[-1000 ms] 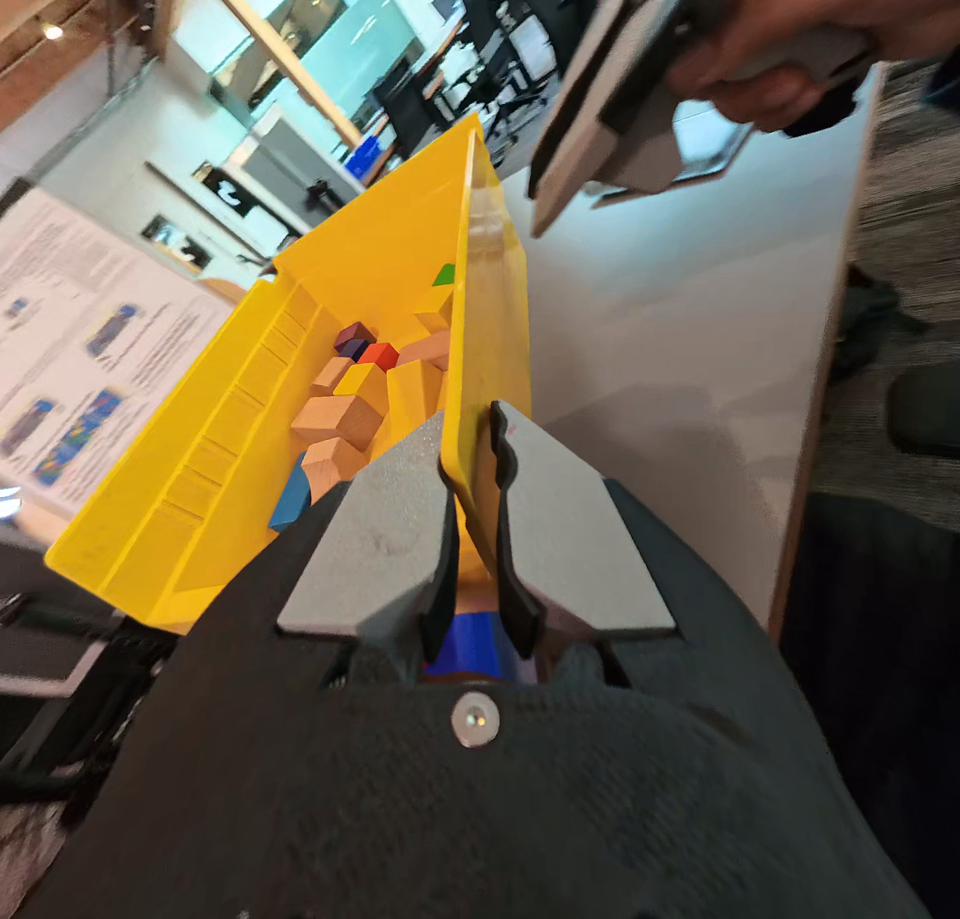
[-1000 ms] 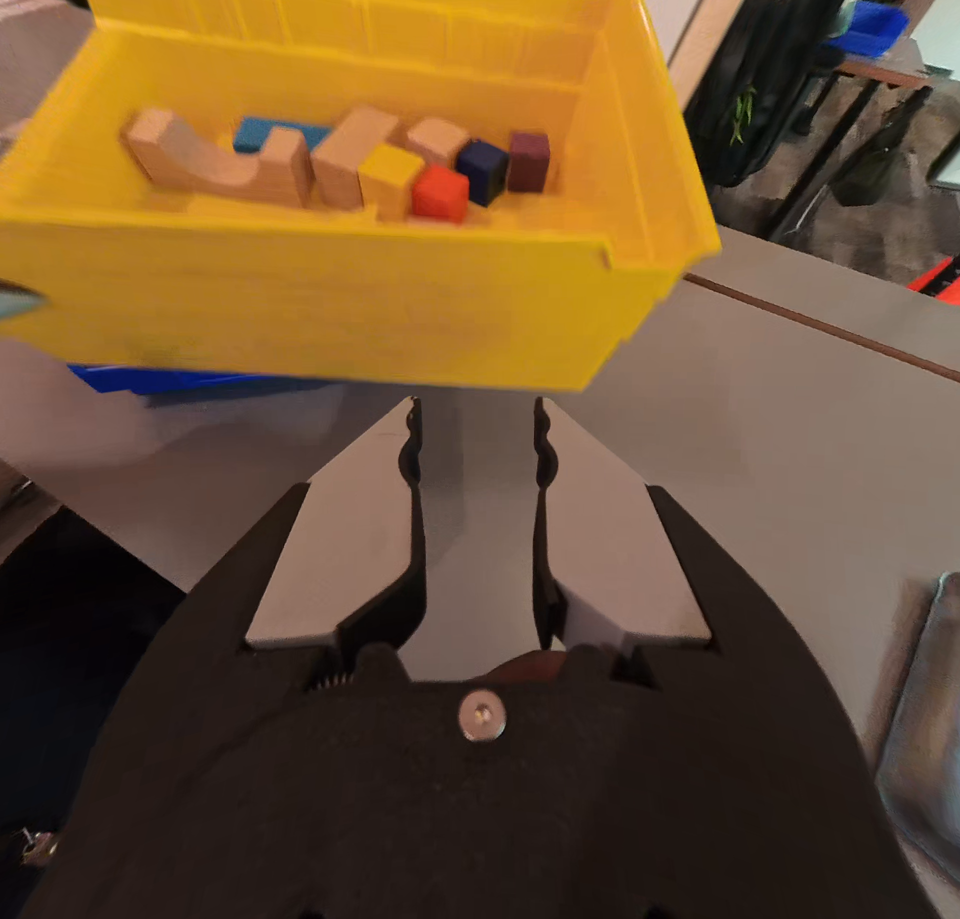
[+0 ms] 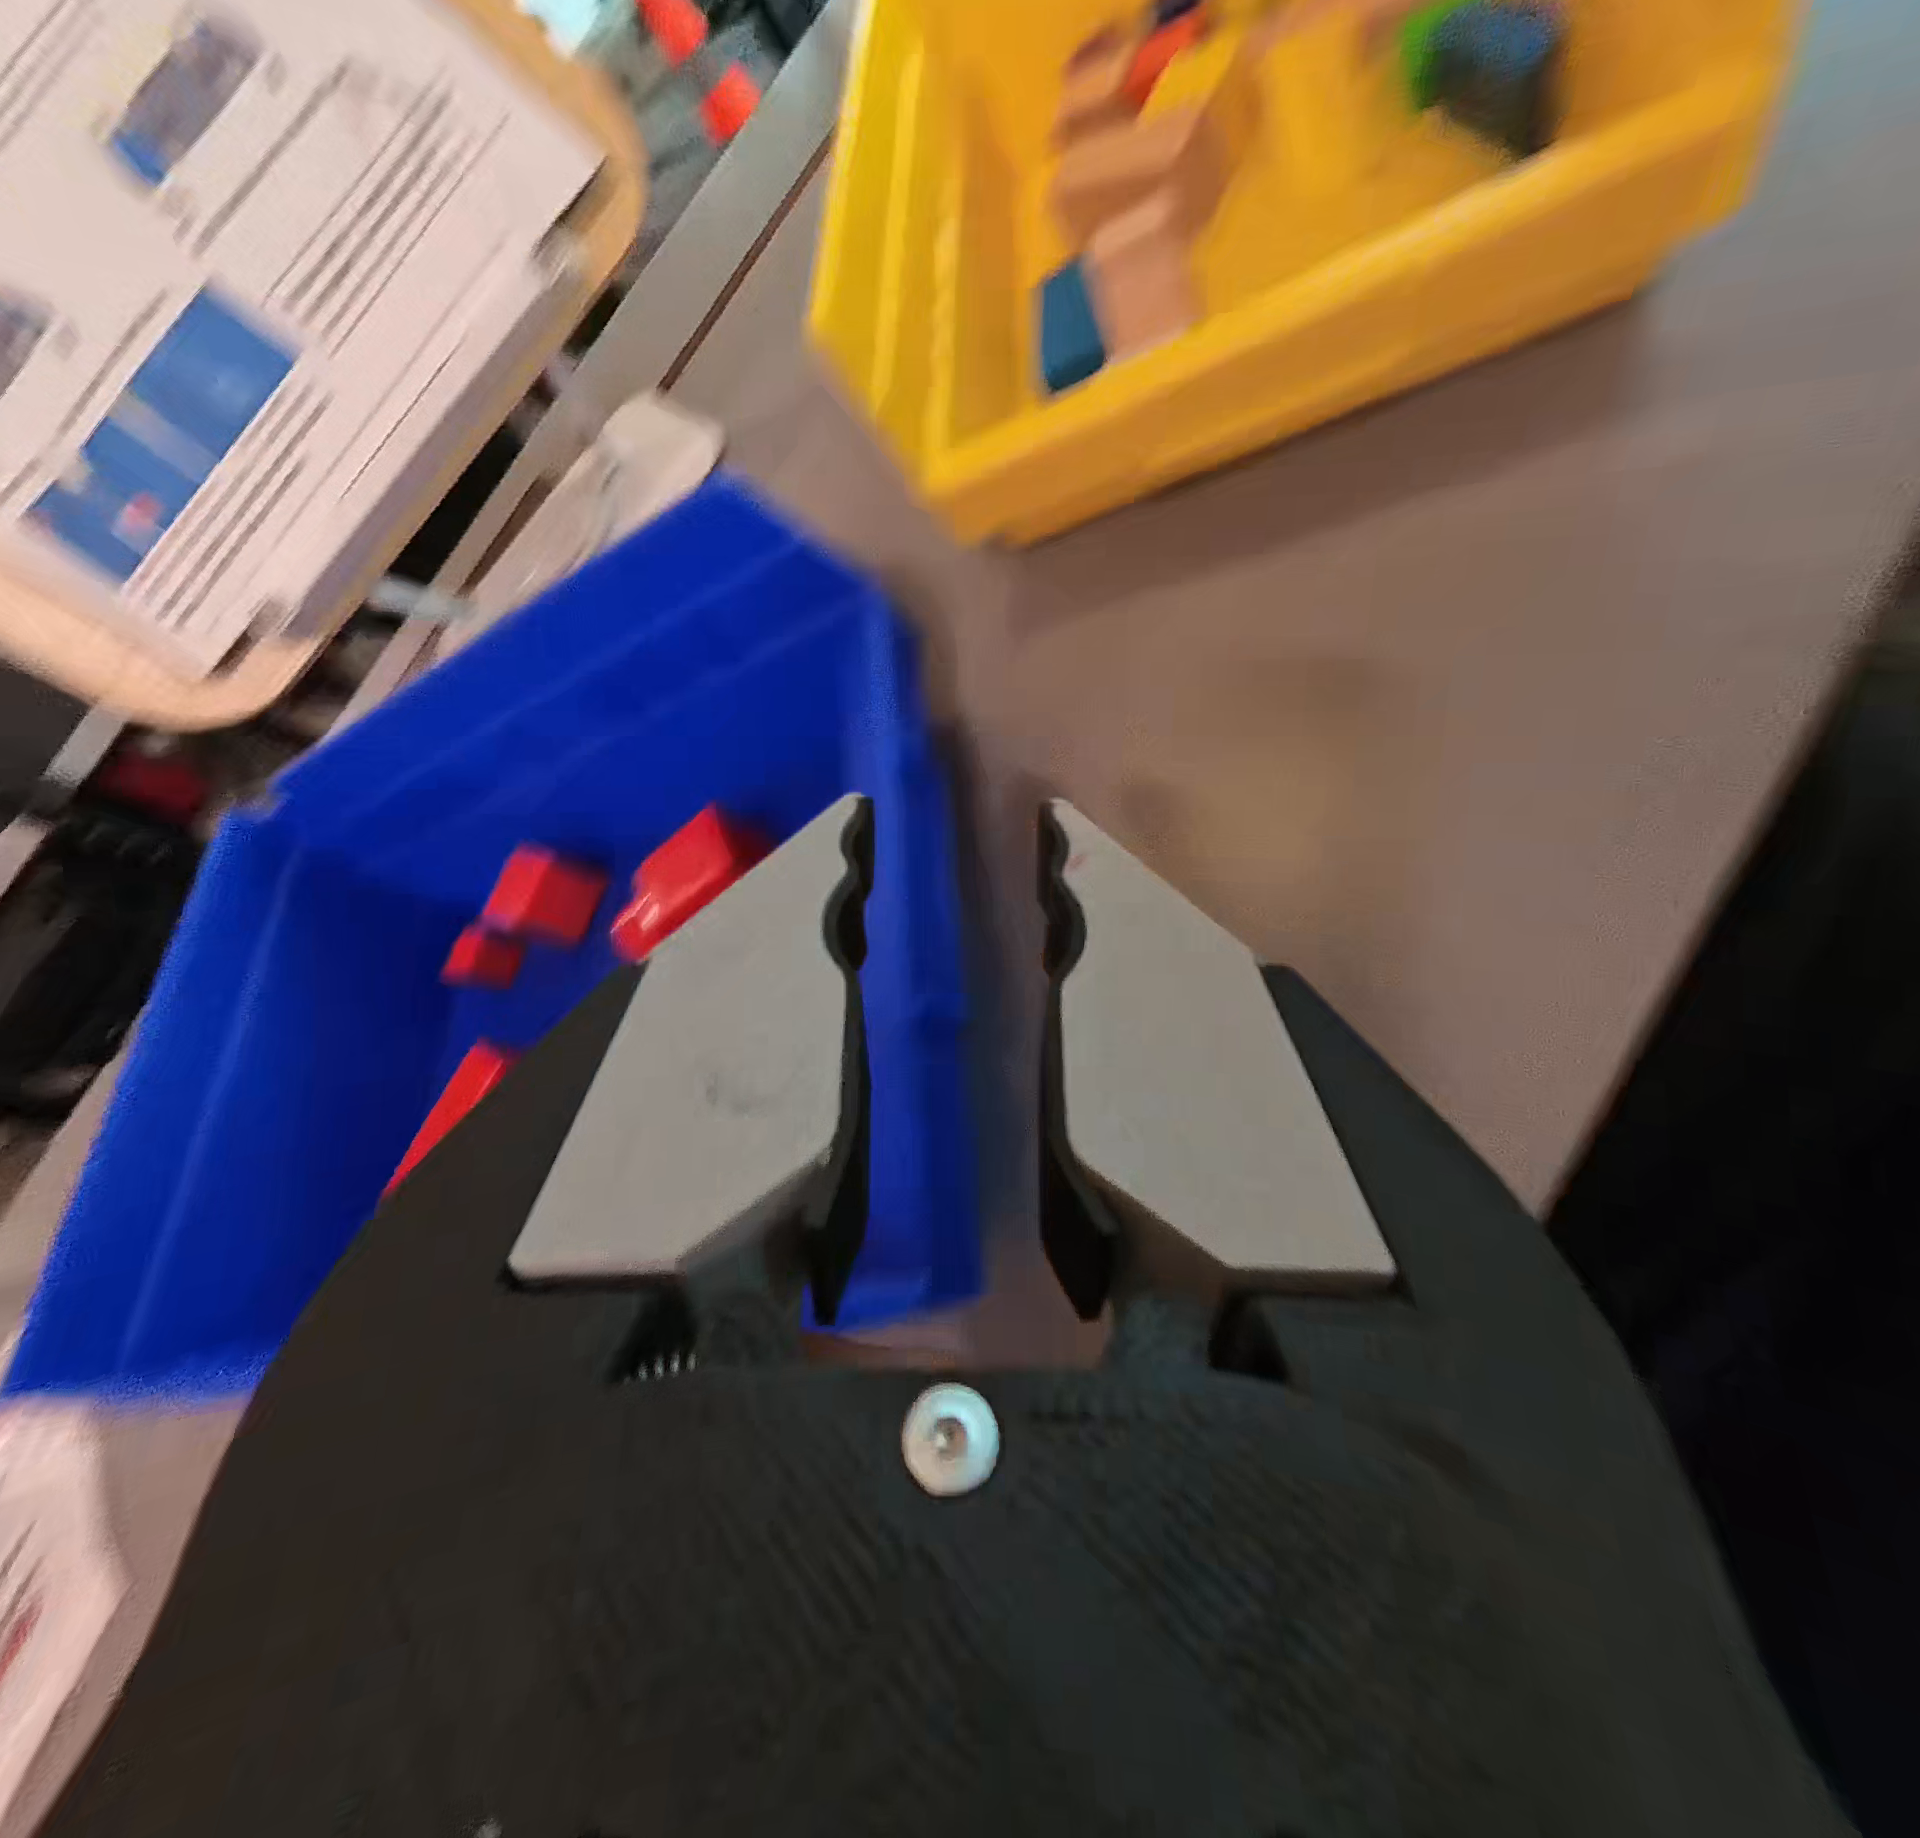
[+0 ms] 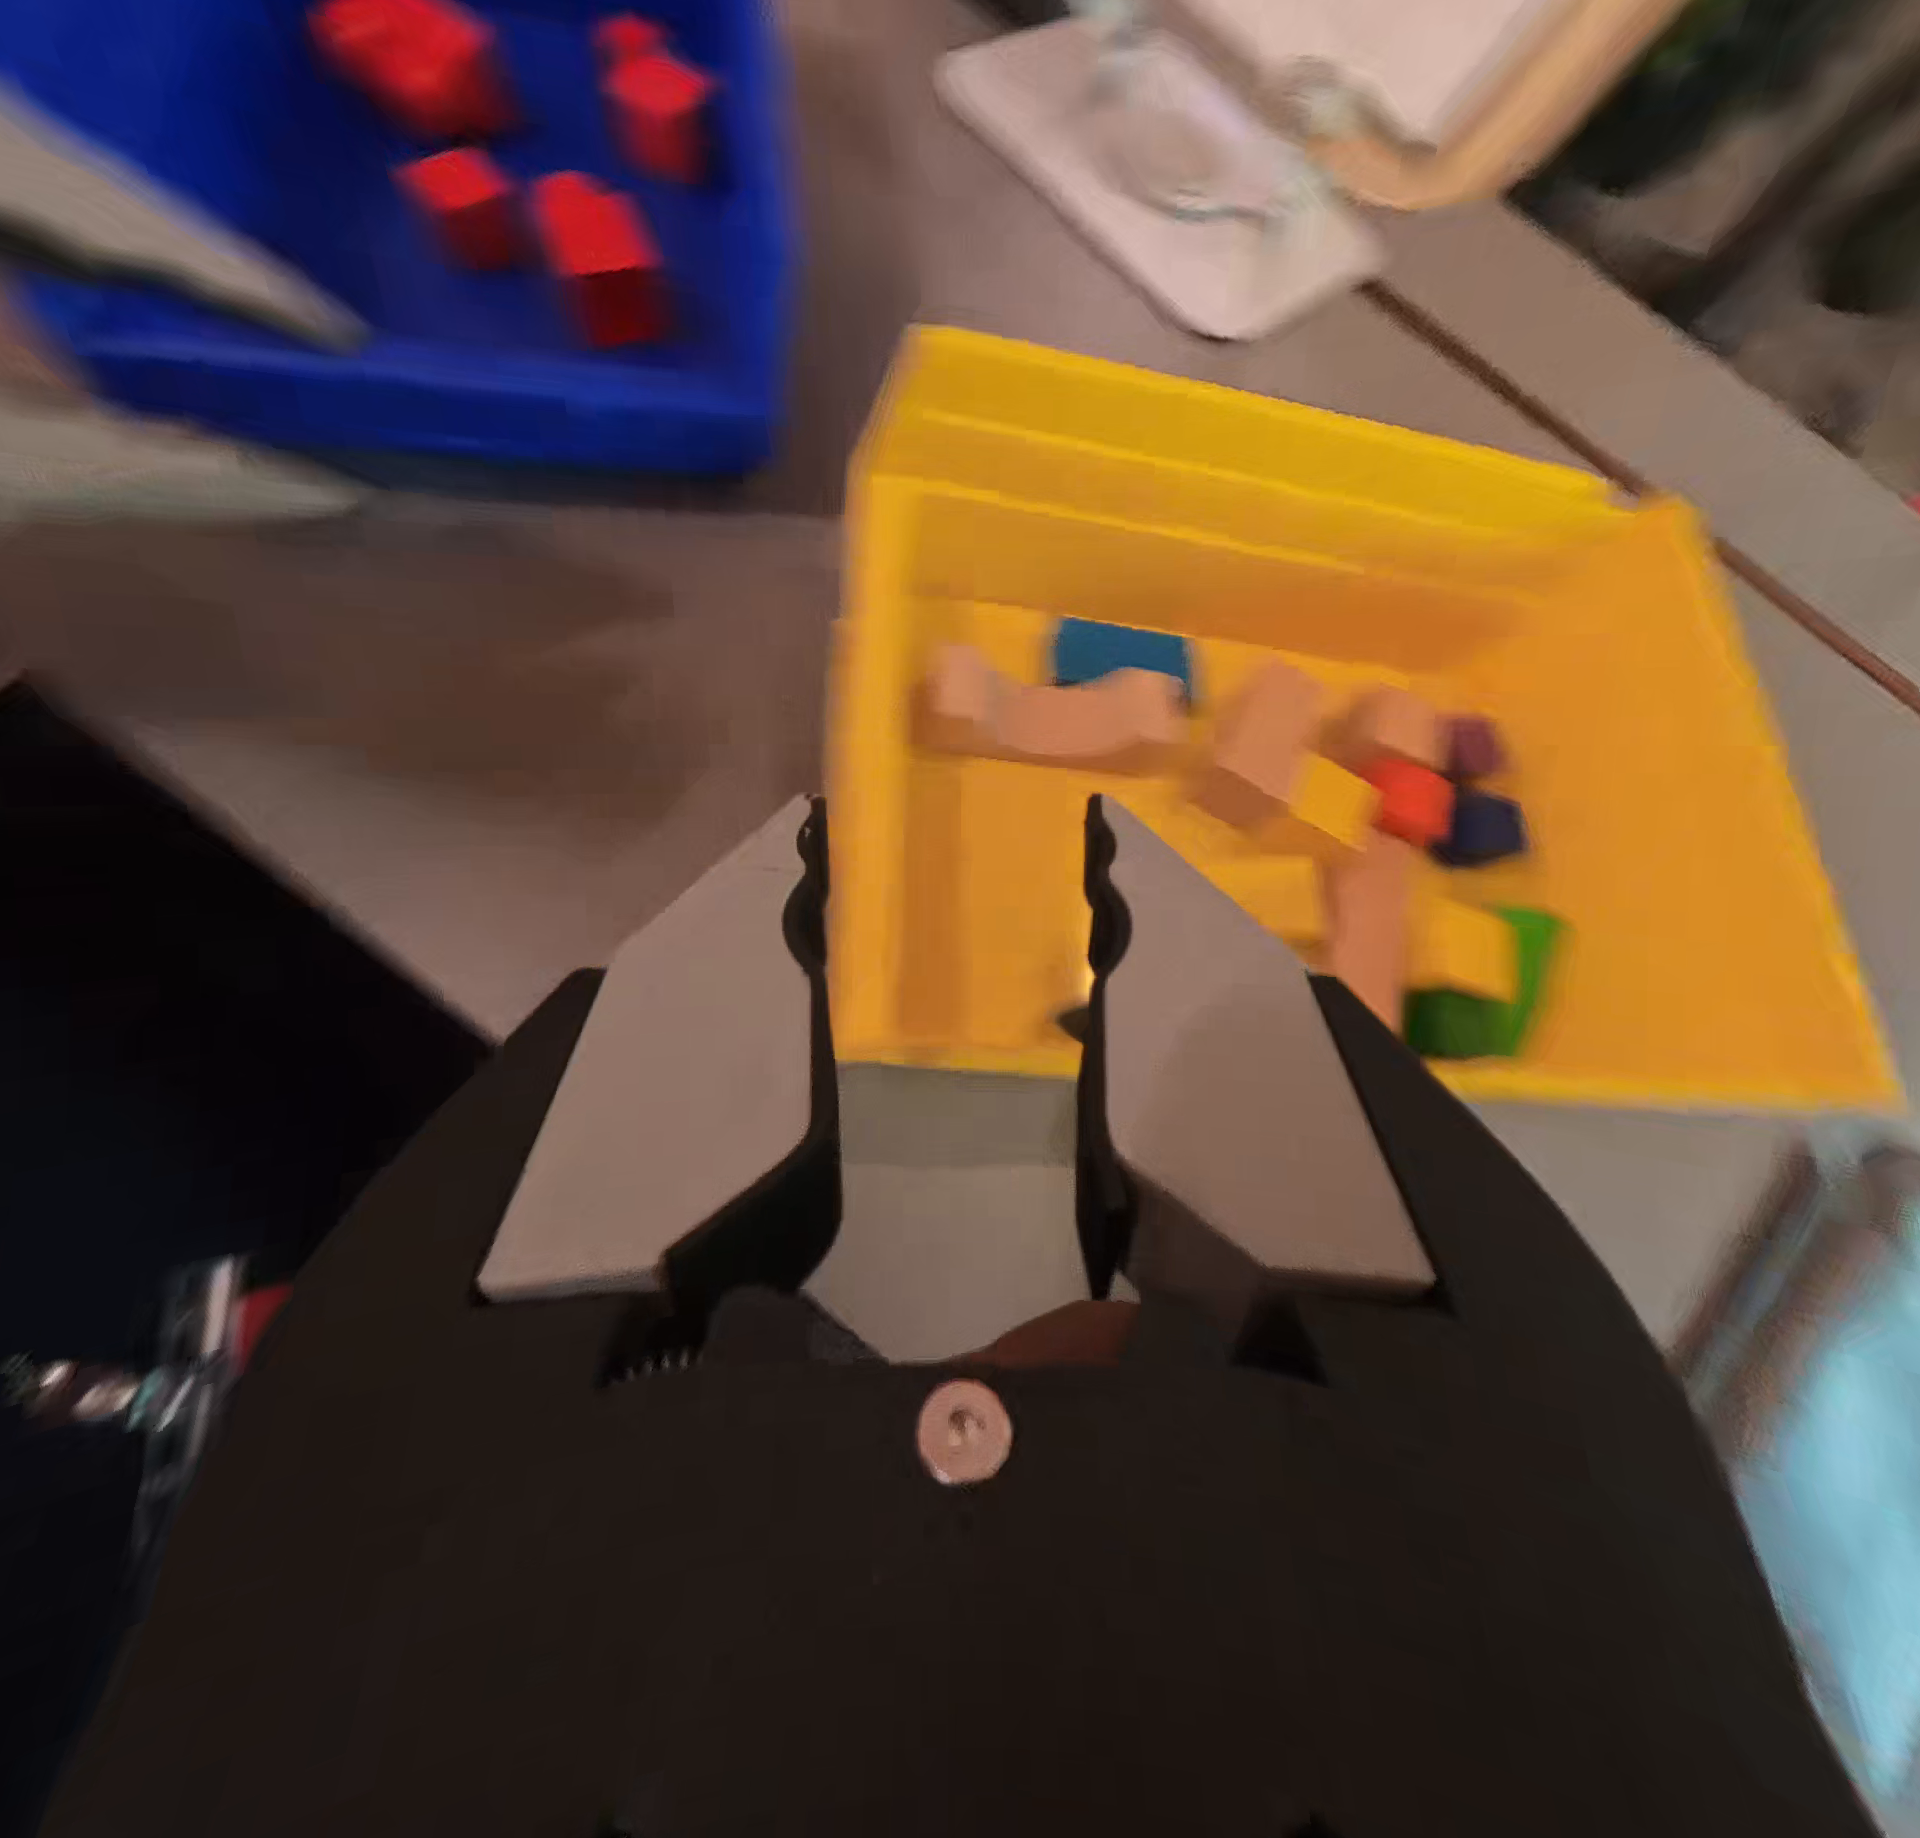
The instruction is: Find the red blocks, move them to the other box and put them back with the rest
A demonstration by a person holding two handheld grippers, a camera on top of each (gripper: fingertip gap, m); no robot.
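Two boxes sit near each other on the grey worktop (image 4: 436, 645). The blue box (image 4: 436, 406) holds the red blocks (image 4: 597, 250): four show clearly in the right wrist view, lying loose on its floor, with a smaller red bit beside one of them that is too blurred to make out. The yellow box (image 4: 1714, 905) holds a mix of other blocks: plain wooden pieces, among them a curved arch (image 4: 1049, 713), a blue block (image 4: 1117, 650) behind the arch, a yellow block (image 4: 1335, 801), an orange-red block (image 4: 1408, 796), a dark blue one (image 4: 1481, 827), a purple one (image 4: 1475, 744) and a green one (image 4: 1475, 993) near the front wall. The left tongs (image 3: 954, 838) hang over the near edge of the blue box, parted with nothing between them. The right tongs (image 4: 951, 832) hang over the left front corner of the yellow box, also parted and holding nothing. A poster board (image 3: 260, 261) stands past the worktop's far edge, its white base (image 4: 1153, 199) on the worktop.
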